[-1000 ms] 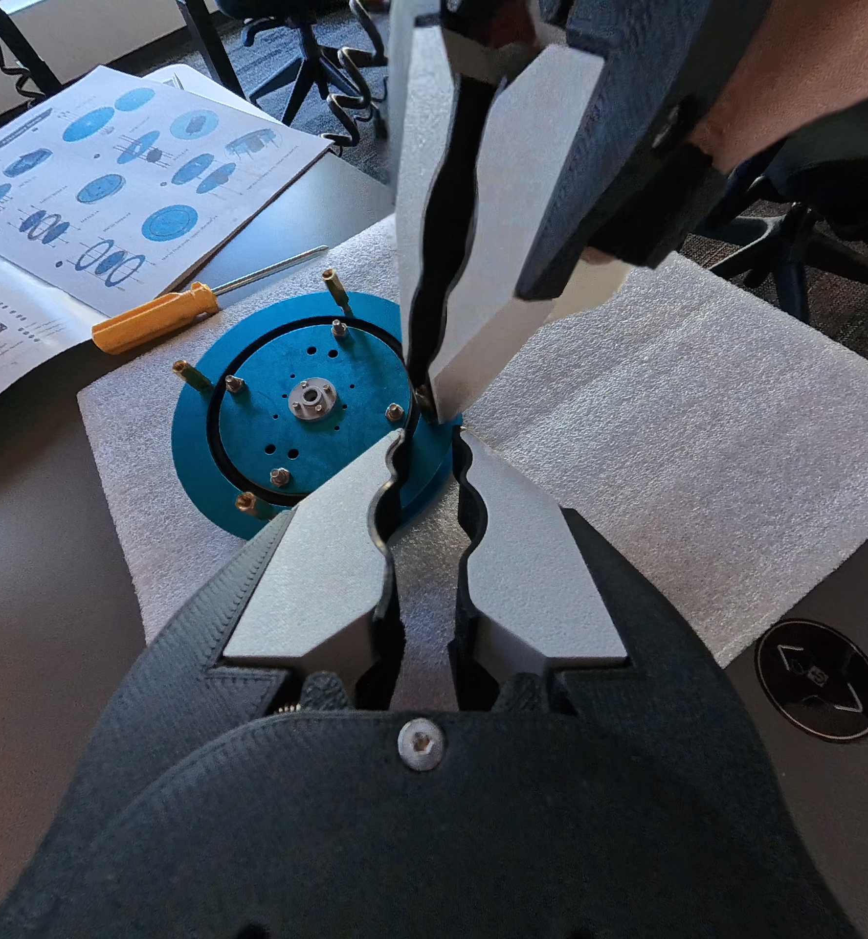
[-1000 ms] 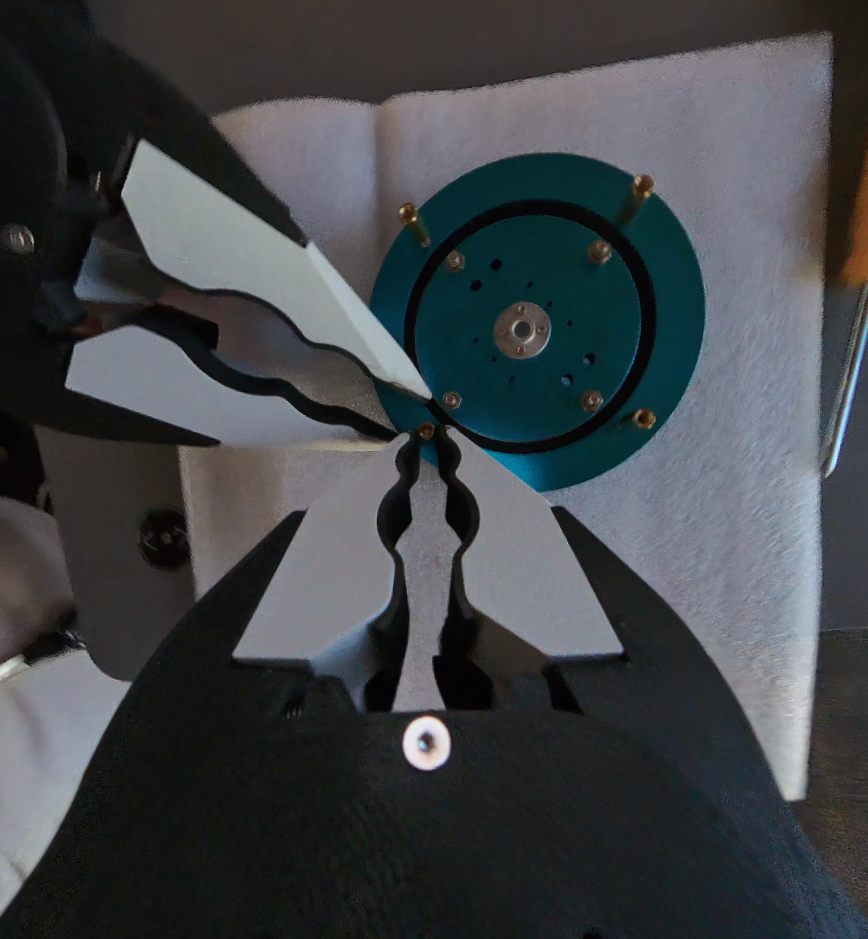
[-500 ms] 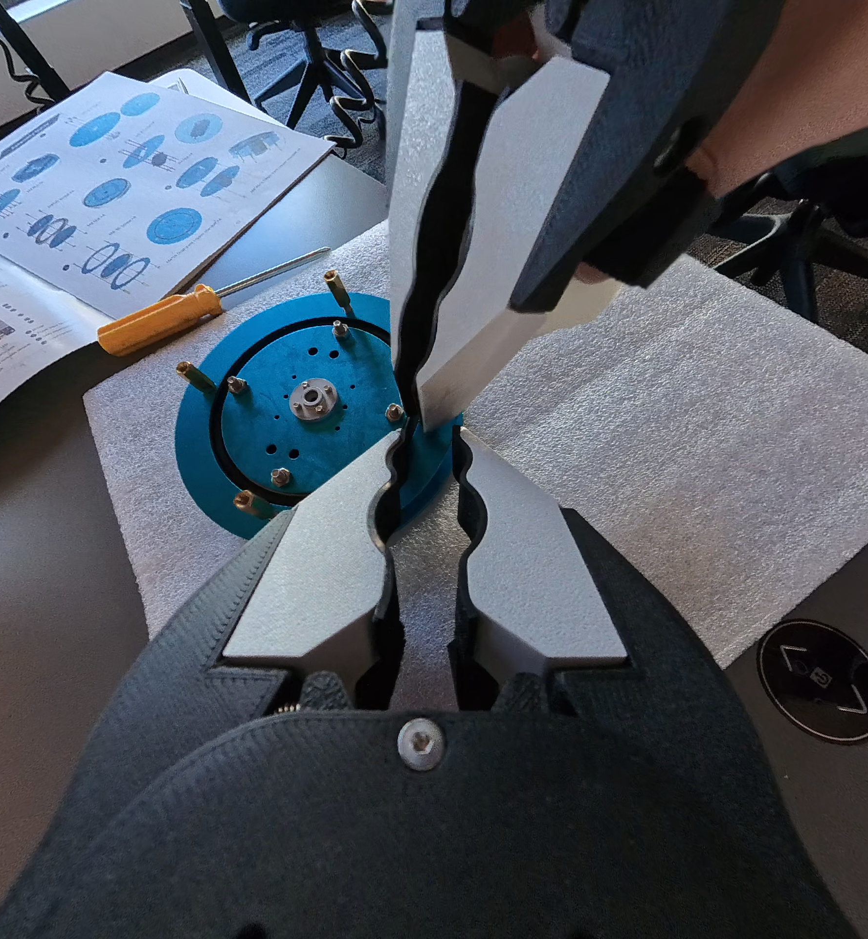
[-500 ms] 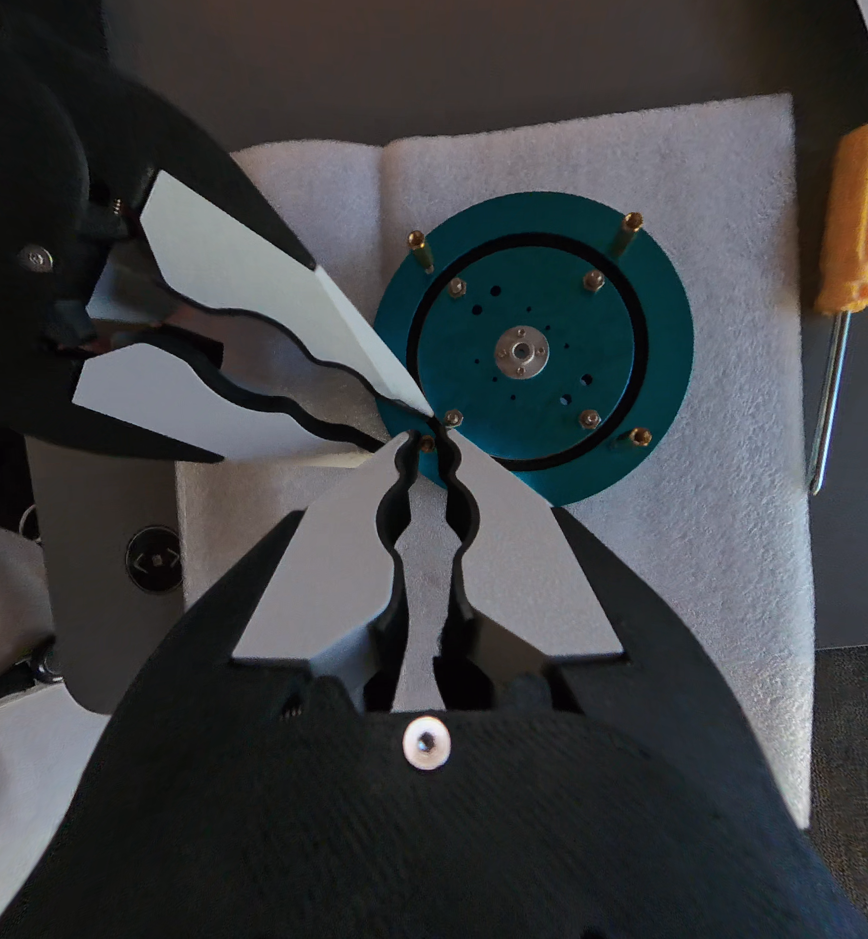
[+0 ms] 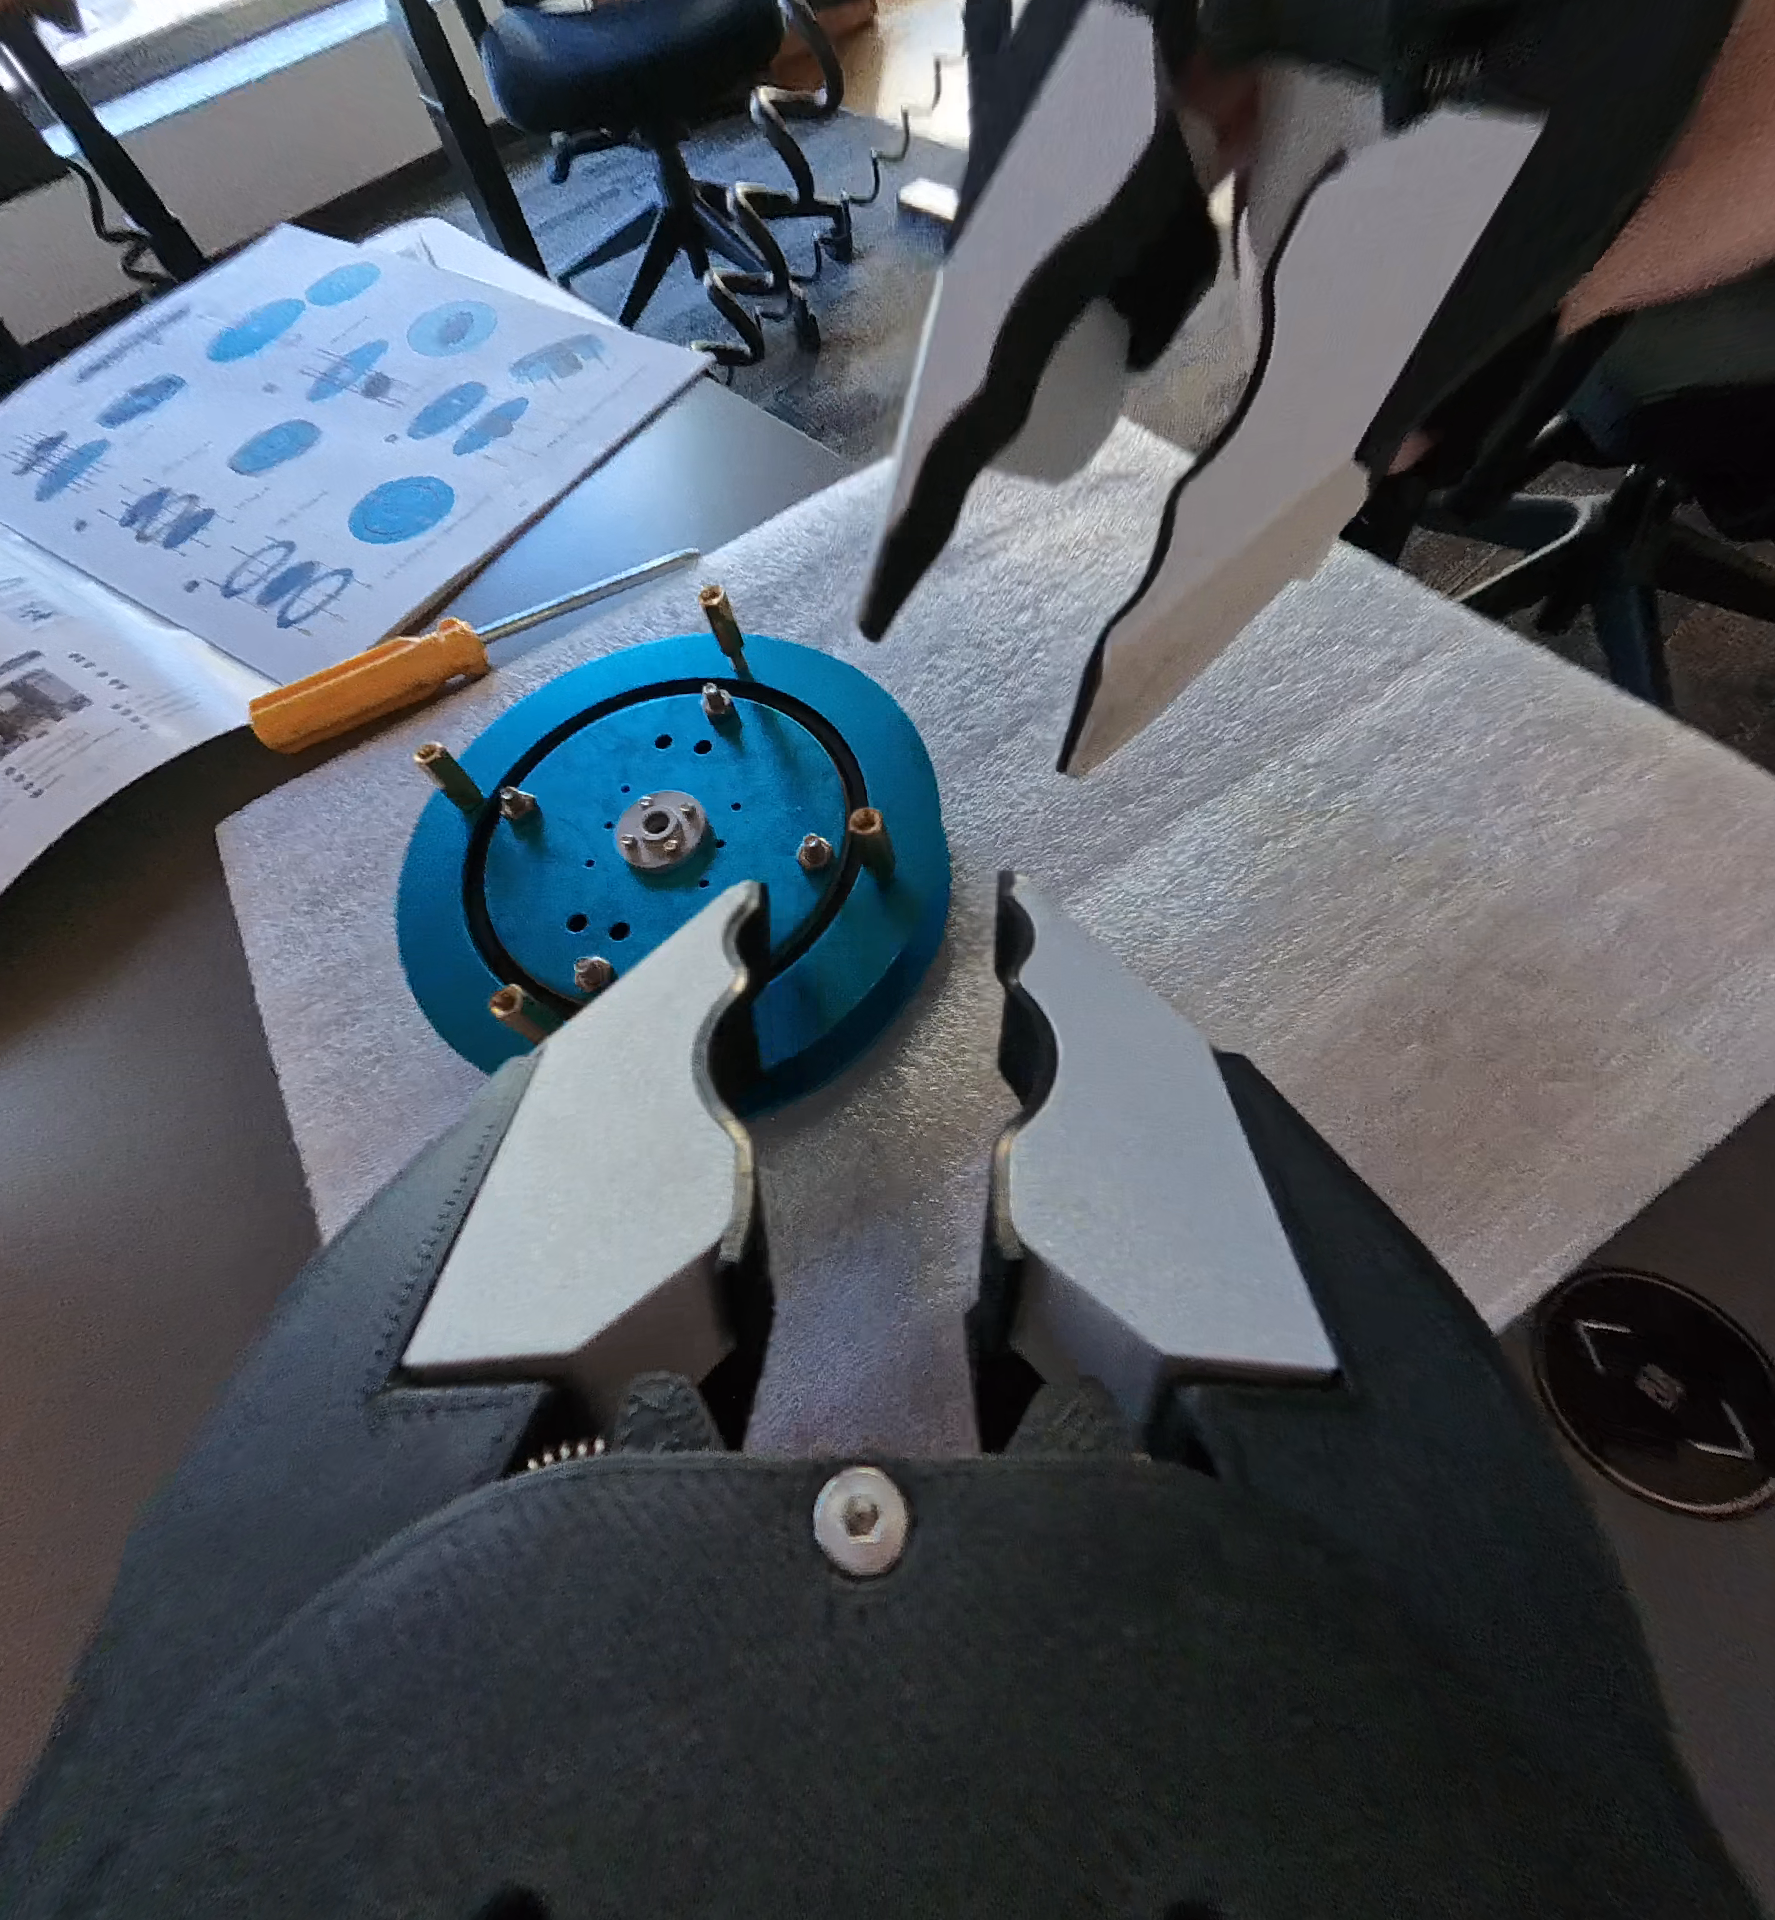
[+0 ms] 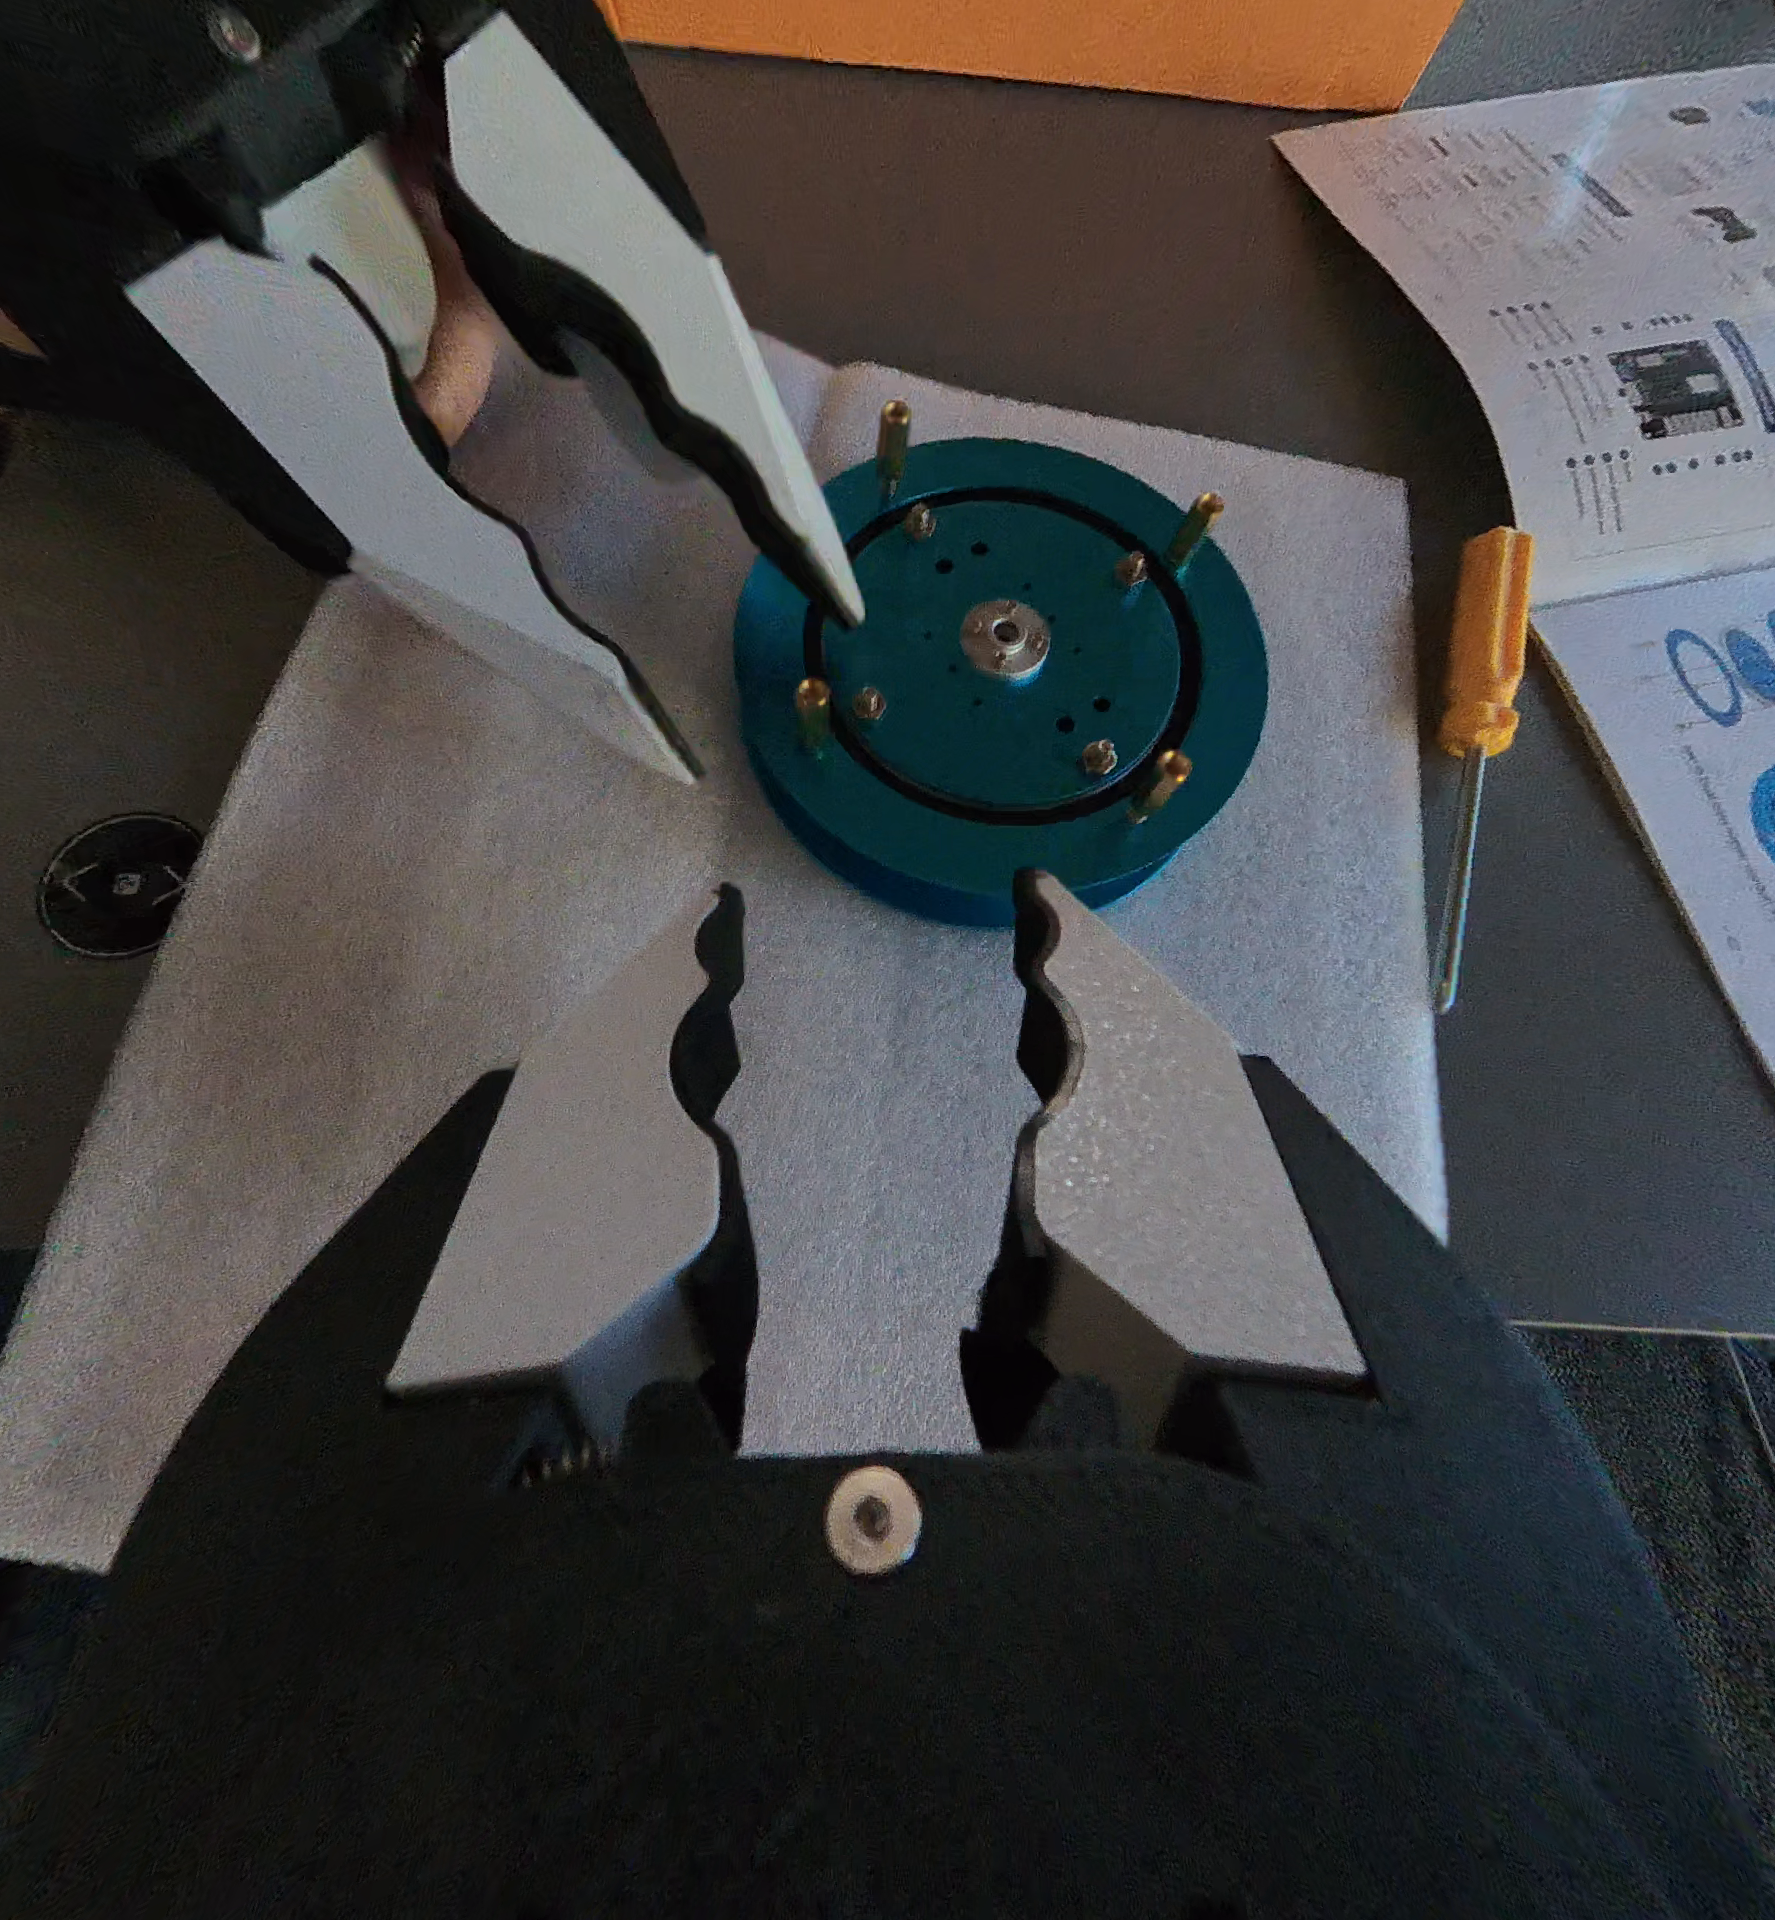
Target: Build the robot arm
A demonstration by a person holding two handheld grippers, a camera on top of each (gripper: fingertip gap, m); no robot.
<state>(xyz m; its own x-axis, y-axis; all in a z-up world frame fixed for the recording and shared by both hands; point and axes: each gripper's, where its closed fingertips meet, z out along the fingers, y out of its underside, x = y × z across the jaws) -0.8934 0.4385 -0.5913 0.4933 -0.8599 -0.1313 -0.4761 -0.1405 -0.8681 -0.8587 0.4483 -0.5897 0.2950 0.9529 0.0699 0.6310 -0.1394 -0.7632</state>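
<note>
Both grippers now open and lifted clear — left gripper [image 5: 878, 899], right gripper [image 6: 872, 894] spread wide, empty — fourth brass standoff [image 5: 870, 840] stands released on blue disc [image 5: 509, 935].

Brass standoffs [image 6: 1197, 528] ring the blue disc [image 6: 1002, 686]; foam sheet [image 6: 426, 935] alongside lies open.

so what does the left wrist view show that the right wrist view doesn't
Only the left wrist view: office chairs on carpet beyond the table, and the open left gripper up close, one finger in front of the blue disc's near edge.

Only the right wrist view: an orange sheet along the table's far edge, and the open right gripper close up over the foam.

Both: the disc with brass standoffs, white foam sheet, orange-handled screwdriver, printed pages, round black table insert.
</note>
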